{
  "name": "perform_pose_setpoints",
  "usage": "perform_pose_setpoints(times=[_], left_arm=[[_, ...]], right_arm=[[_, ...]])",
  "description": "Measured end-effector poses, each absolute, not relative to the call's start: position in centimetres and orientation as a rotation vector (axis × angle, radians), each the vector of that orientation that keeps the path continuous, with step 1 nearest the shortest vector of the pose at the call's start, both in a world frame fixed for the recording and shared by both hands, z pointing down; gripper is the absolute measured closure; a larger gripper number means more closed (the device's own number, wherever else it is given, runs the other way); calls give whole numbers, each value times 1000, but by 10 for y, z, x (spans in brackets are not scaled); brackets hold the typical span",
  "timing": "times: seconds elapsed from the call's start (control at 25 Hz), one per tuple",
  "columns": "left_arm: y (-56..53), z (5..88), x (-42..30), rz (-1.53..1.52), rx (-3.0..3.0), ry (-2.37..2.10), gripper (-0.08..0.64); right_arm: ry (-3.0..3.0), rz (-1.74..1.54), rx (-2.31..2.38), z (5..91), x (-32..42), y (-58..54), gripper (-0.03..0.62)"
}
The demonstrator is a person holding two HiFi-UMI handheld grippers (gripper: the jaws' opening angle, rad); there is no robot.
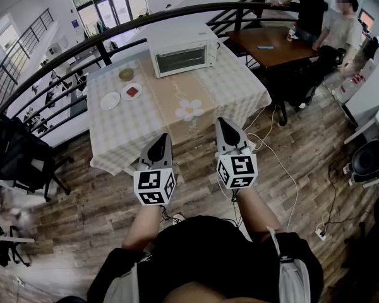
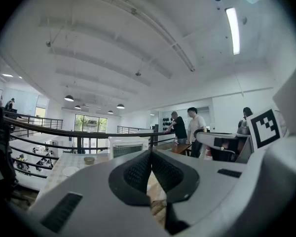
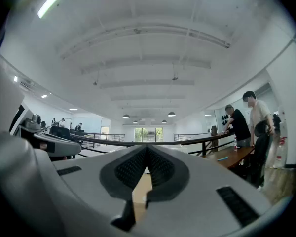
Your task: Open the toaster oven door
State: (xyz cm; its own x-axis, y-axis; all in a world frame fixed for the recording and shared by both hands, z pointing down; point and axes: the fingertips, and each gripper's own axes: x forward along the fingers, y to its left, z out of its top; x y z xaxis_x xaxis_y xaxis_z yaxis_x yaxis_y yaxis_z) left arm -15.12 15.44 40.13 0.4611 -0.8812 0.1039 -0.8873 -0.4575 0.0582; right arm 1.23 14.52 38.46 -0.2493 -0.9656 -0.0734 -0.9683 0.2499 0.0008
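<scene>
A white toaster oven [image 1: 182, 49] with its glass door closed stands at the far side of a table under a checked cloth [image 1: 240, 87]. Both grippers hang over the wooden floor, short of the table's near edge and well away from the oven. The left gripper [image 1: 163, 139] is shut with nothing in it, and so is the right gripper [image 1: 220, 122]. In the left gripper view the pads meet at the left gripper's tip [image 2: 151, 153], with the oven [image 2: 129, 146] just beyond. In the right gripper view the right gripper's [image 3: 146, 149] jaws hide the oven.
Two plates [image 1: 131, 92] and a small bowl [image 1: 126, 74] lie on the table left of the oven. A black curved railing [image 1: 82, 46] runs behind it. People stand at a brown table [image 1: 271, 43] to the right. Cables [image 1: 284, 169] trail across the floor; an office chair [image 1: 22, 160] stands left.
</scene>
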Motion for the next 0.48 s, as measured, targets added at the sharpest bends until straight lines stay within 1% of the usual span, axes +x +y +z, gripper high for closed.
perform_pose_setpoints(times=[0.48], left_arm=[[160,399,-131,98,2604,-1579,546]], right_arm=[[2446,29,-1834,387,28,152,589]])
